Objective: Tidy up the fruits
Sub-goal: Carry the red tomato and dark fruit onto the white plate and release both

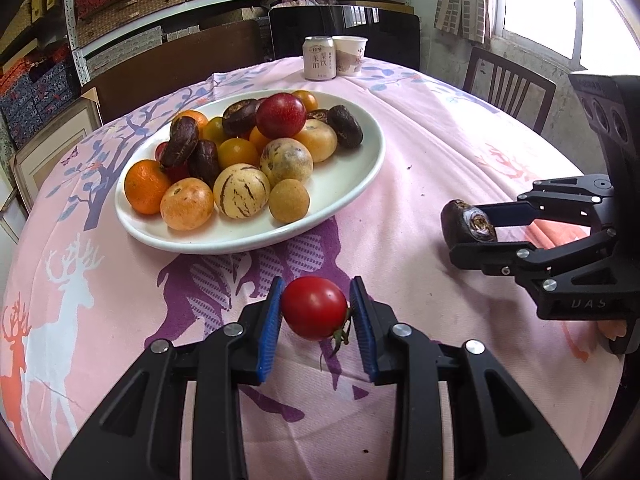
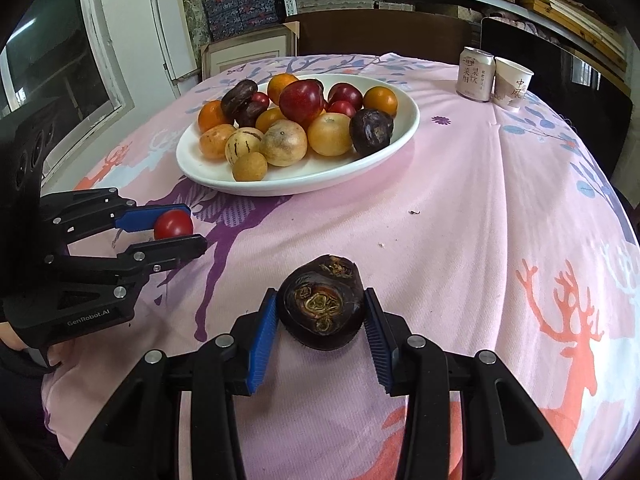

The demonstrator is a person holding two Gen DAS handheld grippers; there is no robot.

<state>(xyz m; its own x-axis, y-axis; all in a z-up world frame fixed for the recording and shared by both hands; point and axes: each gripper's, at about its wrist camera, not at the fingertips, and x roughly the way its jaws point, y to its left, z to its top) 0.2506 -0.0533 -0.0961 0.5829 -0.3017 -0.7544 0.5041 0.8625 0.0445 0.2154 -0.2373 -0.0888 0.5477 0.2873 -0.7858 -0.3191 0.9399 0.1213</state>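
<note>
The tomato (image 1: 314, 307) sits low in the centre of the left wrist view, pinched between the blue pads of the left gripper (image 1: 316, 322), whose fingers are nearly closed on it; its green stalk pokes out at the lower right. In the right wrist view the same tomato shows at the middle left. The dark fruit (image 2: 322, 307), wrinkled and purple-black with a scarred end facing the camera, sits low in the centre of the right wrist view, and the fingers of the right gripper (image 2: 322, 320) are closed a little wider on its sides. Both fruits appear to be just above or resting on the pink cloth of the desk (image 1: 420, 168); I cannot tell which.

Beyond them, in the upper middle of both views, the white plate (image 1: 360, 184) carries a heap of oranges, yellow and striped fruits, red ones and more dark ones. A can (image 1: 319, 58) and a paper cup (image 1: 350, 55) stand together at the far edge.

The risks, as I judge them: the tomato is smooth and soft, so a tighter squeeze could split it and a looser one could let it slip. The plate is heaped, so a fruit dropped onto the pile could roll off onto the cloth. The two grippers are near each other and could collide if both head for the plate together.
</note>
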